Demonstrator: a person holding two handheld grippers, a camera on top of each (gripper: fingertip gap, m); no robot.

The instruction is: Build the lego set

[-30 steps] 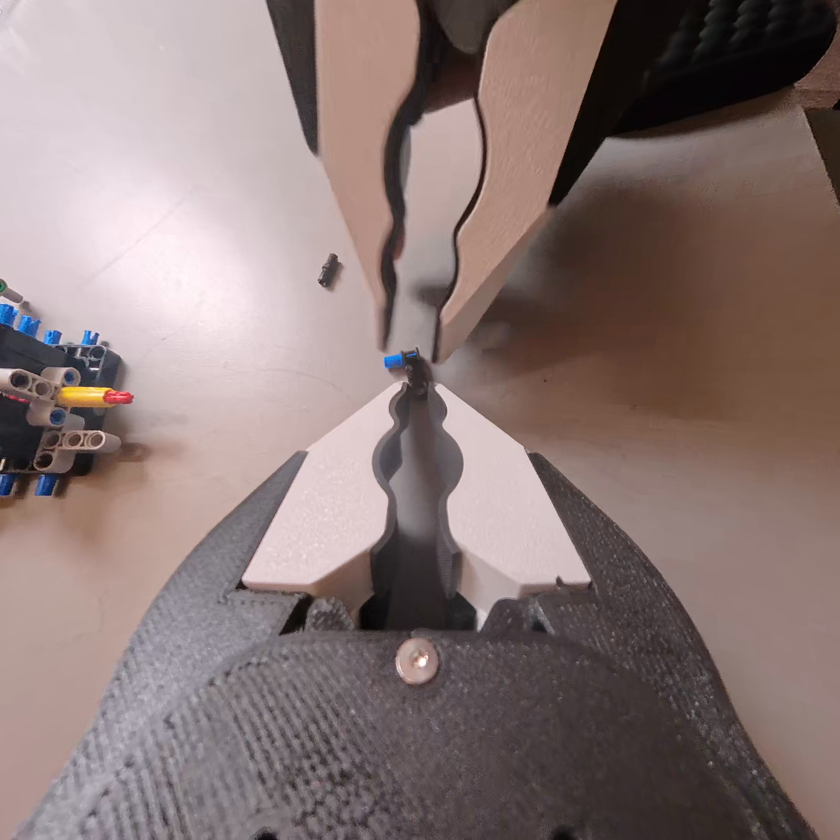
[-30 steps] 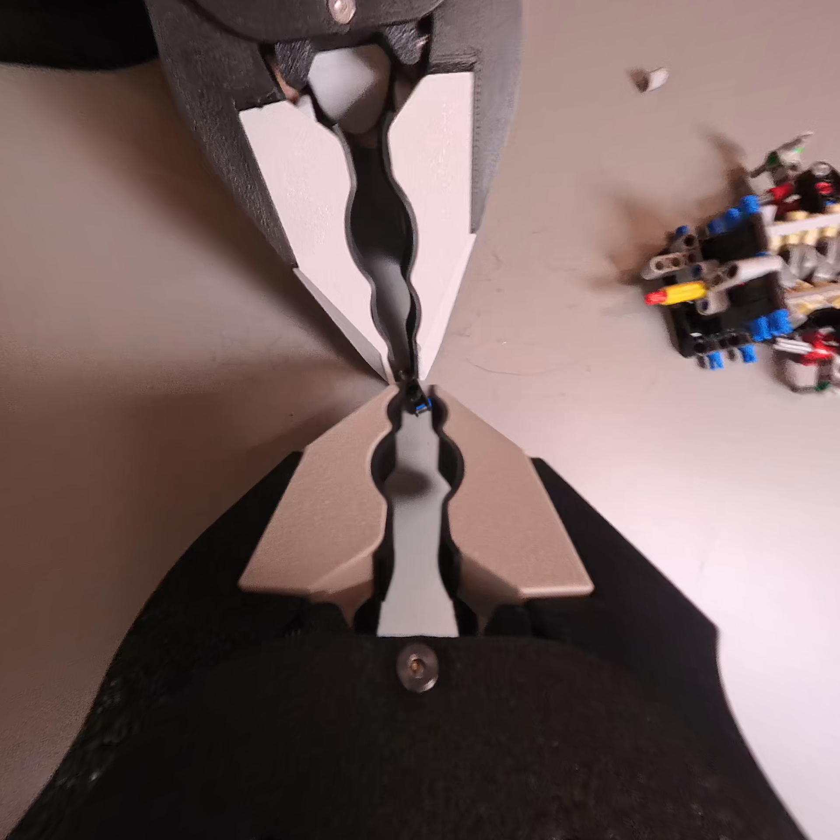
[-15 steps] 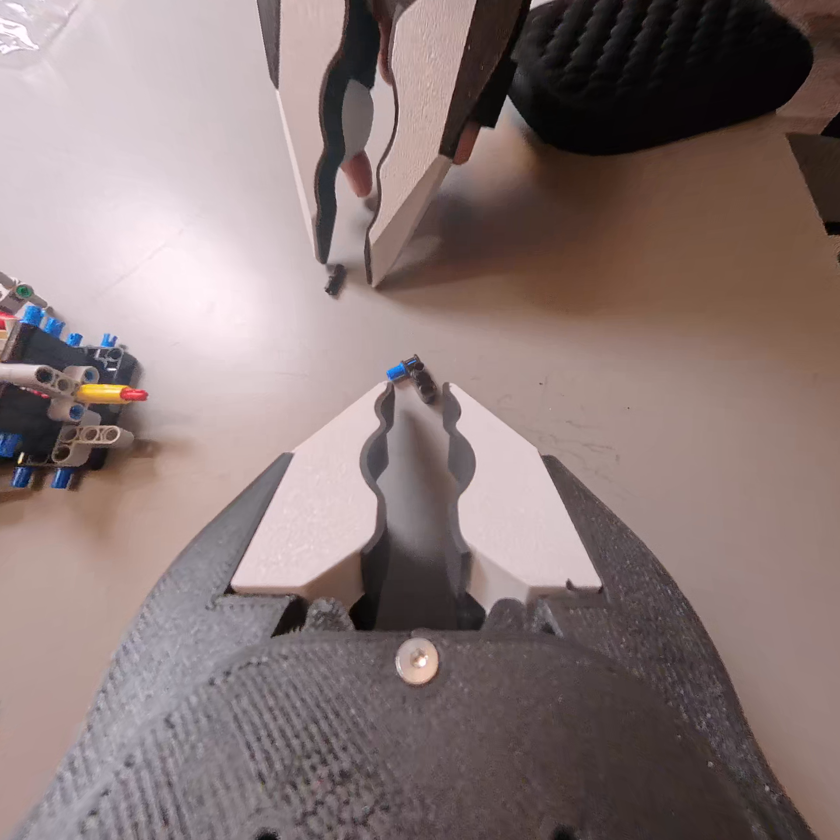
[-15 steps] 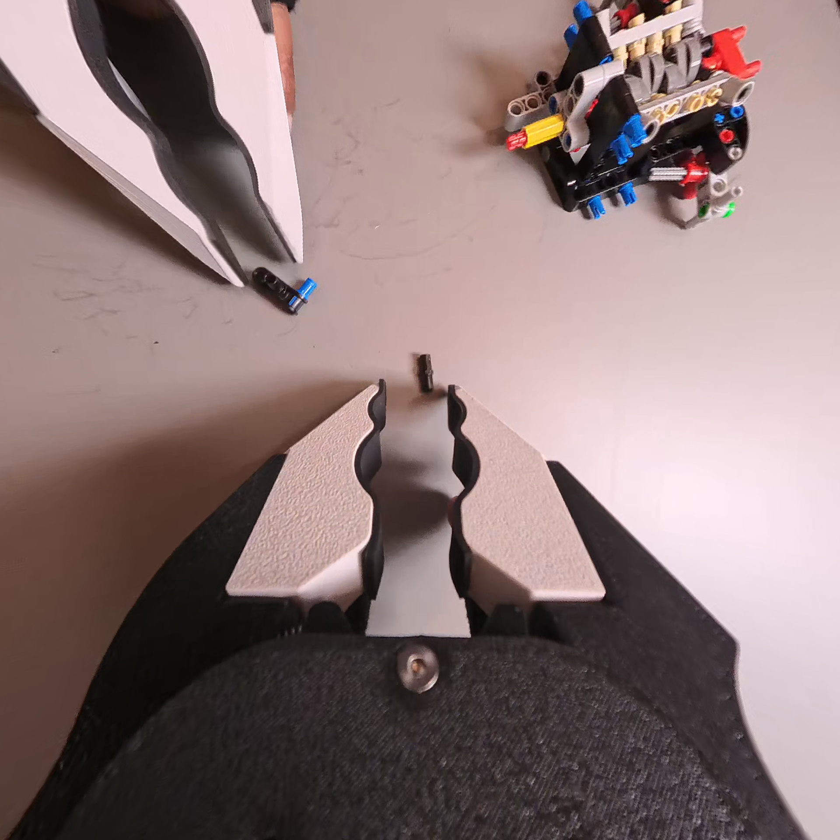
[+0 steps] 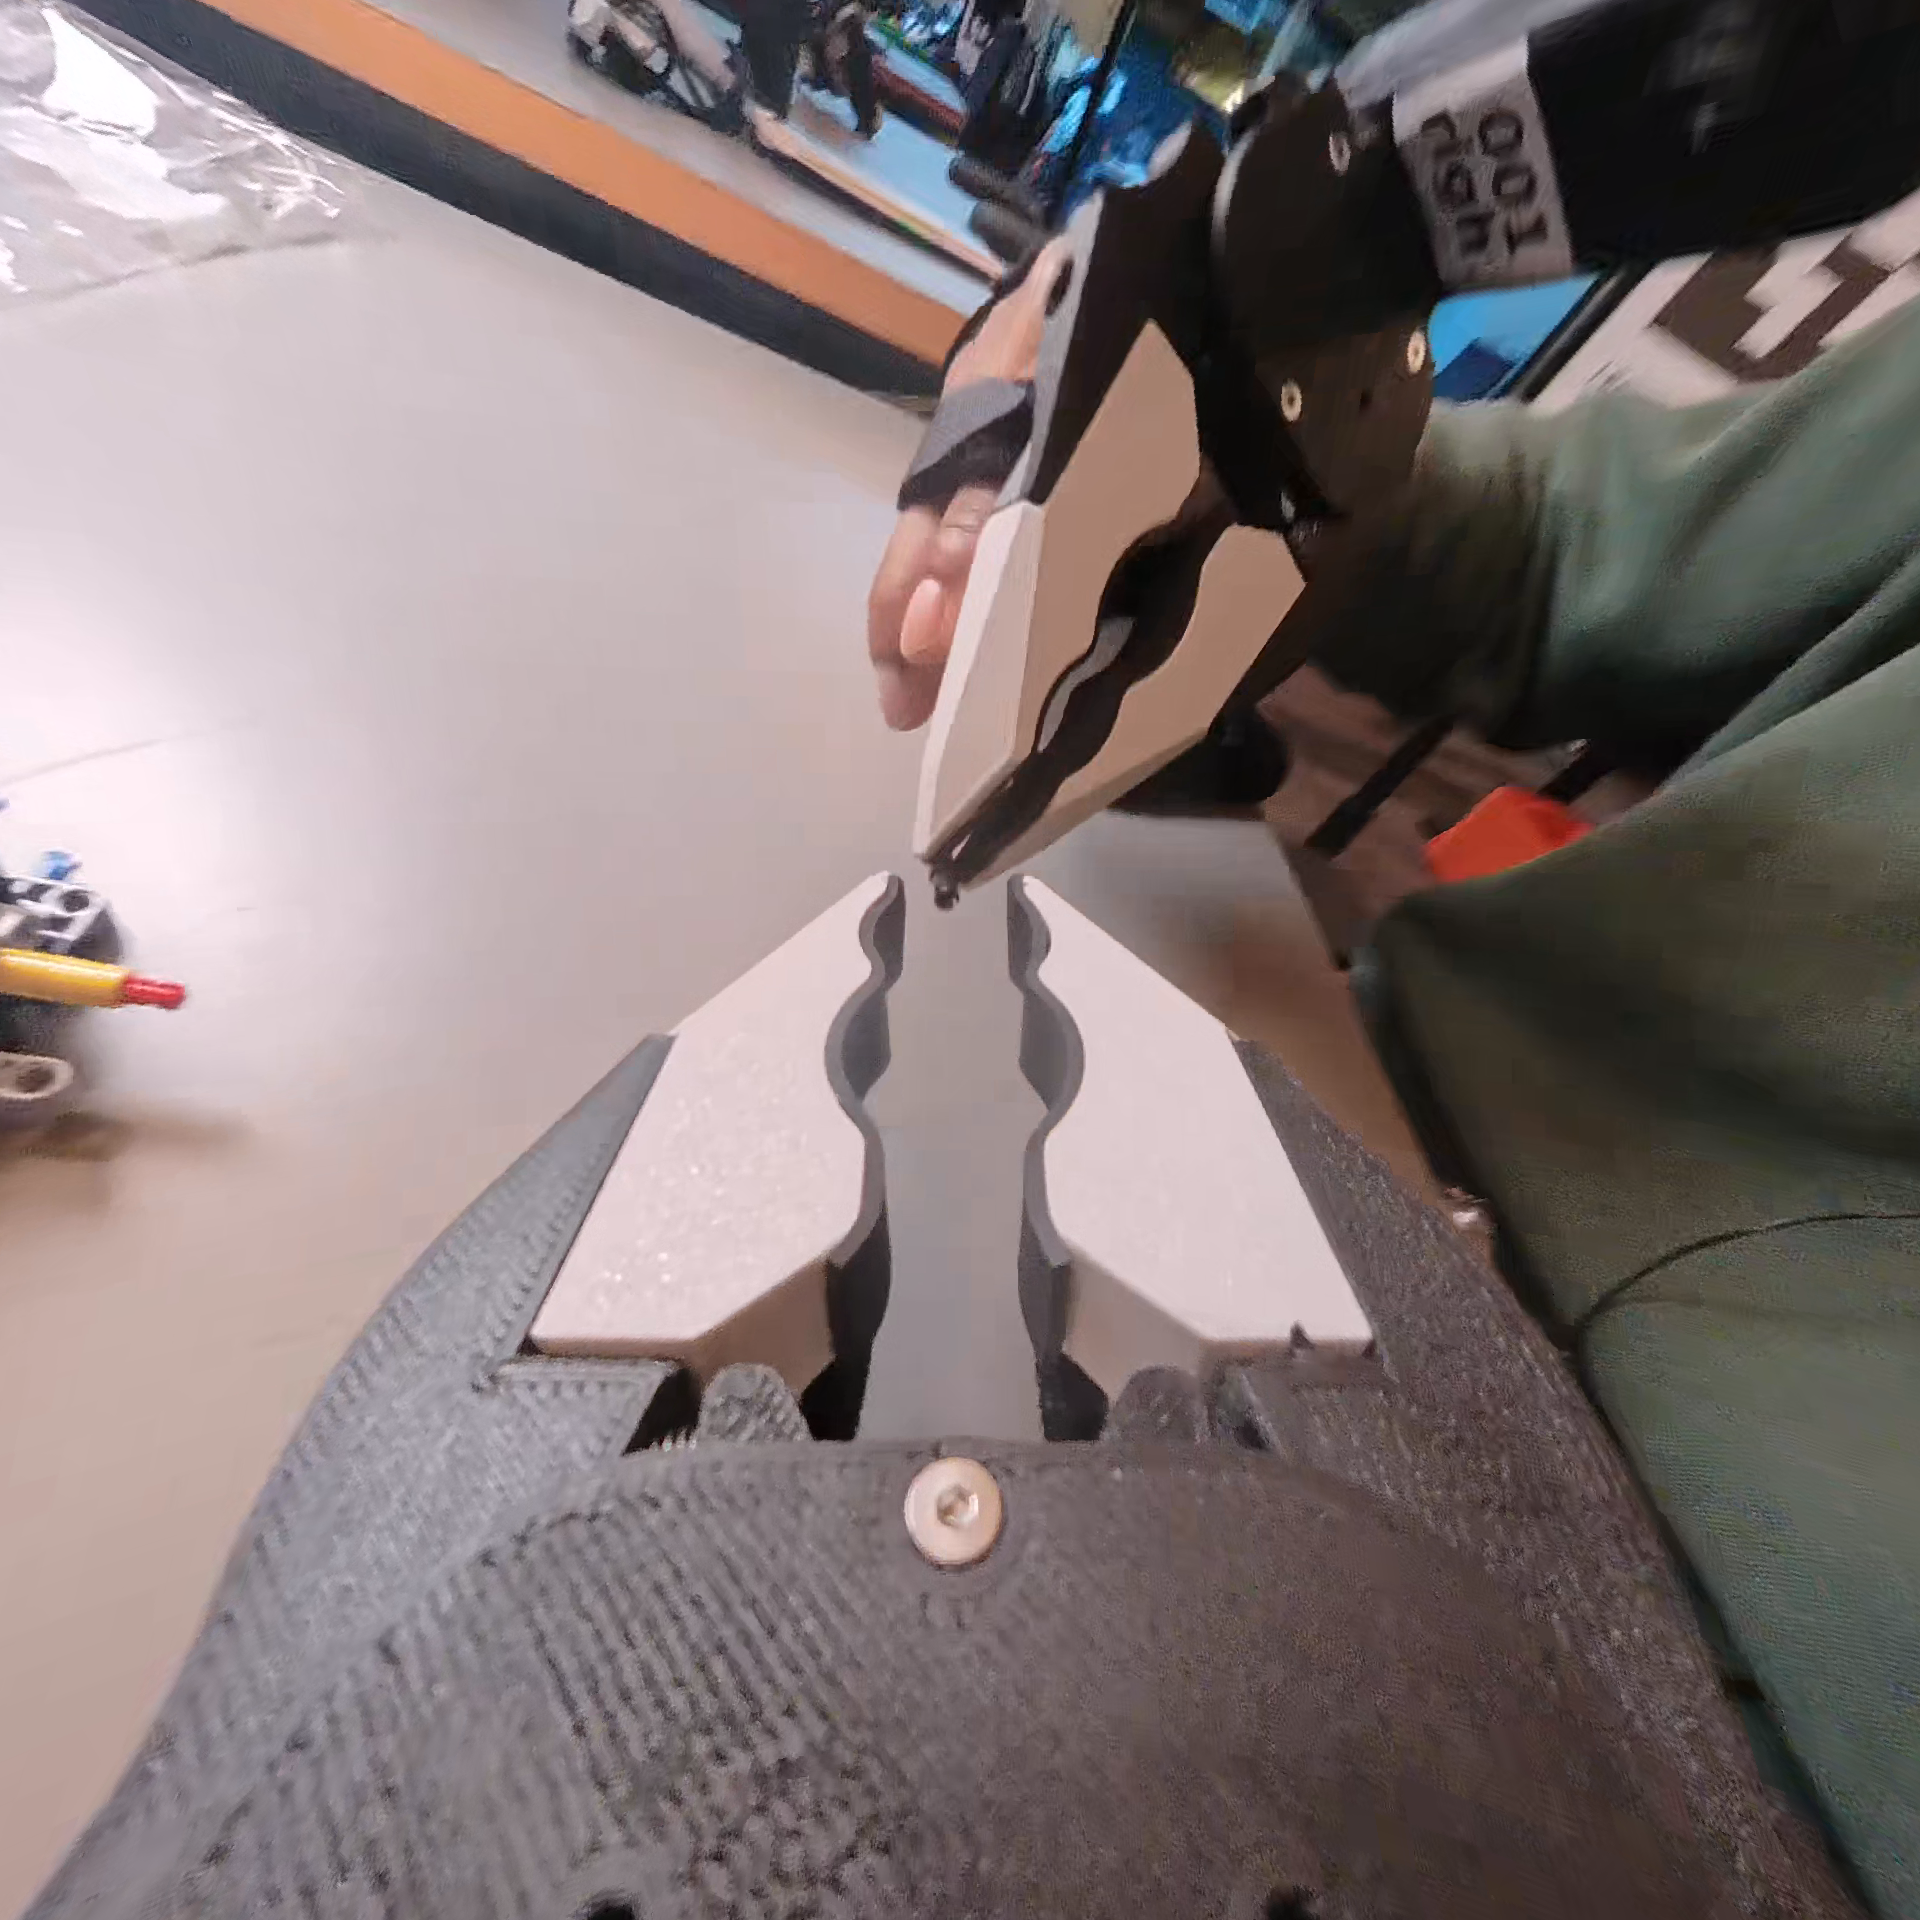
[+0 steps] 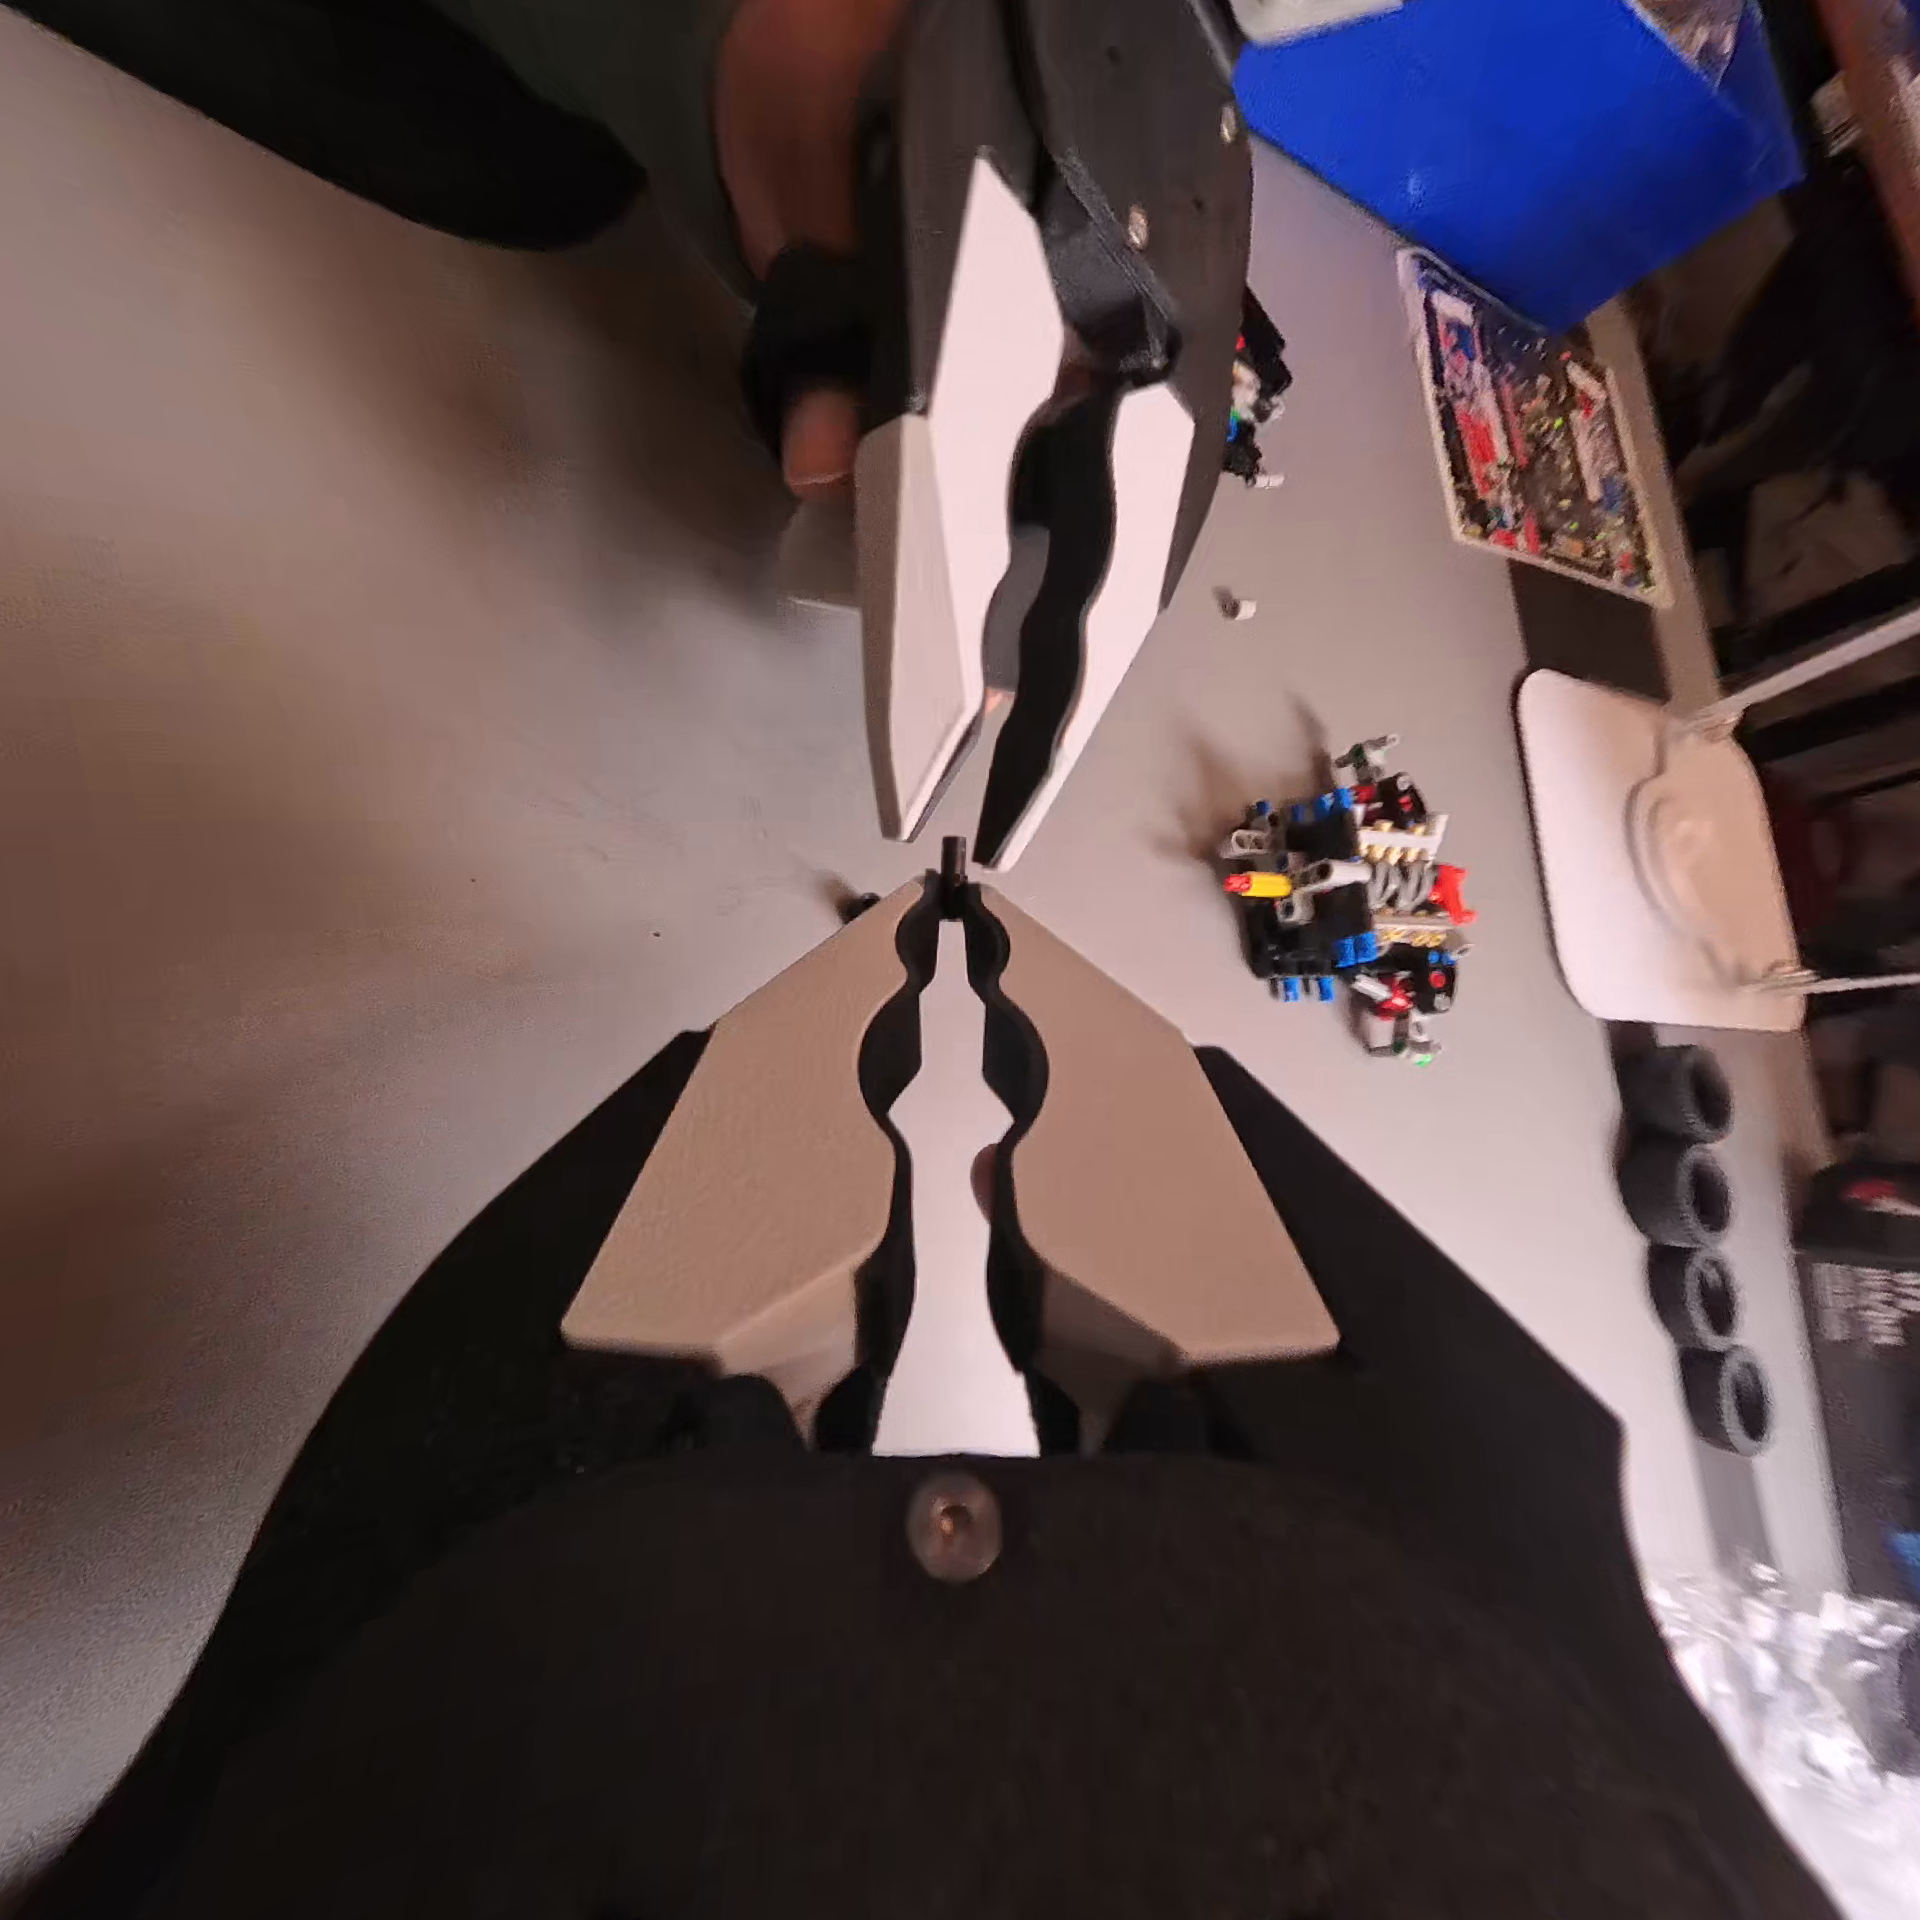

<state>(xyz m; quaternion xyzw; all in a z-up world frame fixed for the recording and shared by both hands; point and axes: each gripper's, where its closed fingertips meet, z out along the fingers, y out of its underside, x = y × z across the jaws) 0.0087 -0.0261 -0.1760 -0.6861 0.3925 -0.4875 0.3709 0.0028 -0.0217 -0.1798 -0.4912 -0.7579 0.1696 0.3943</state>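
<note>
one small black pin point(image 6: 952, 871) was pinched in the right gripper point(image 6: 952, 902) above the table point(image 6: 416, 727), the left gripper point(image 5: 951, 894) spread empty, while the half-built model point(image 6: 1340, 904) lay well apart, much unfinished.

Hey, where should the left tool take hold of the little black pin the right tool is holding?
Take the black pin by its free end, which juts past the right tool. Bring the open left tool in head-on, along its axis.

Beige table point(image 6: 416, 727) – lego model point(image 6: 1345, 904), four tyres point(image 6: 1694, 1257), booklet point(image 6: 1527, 436)
</note>
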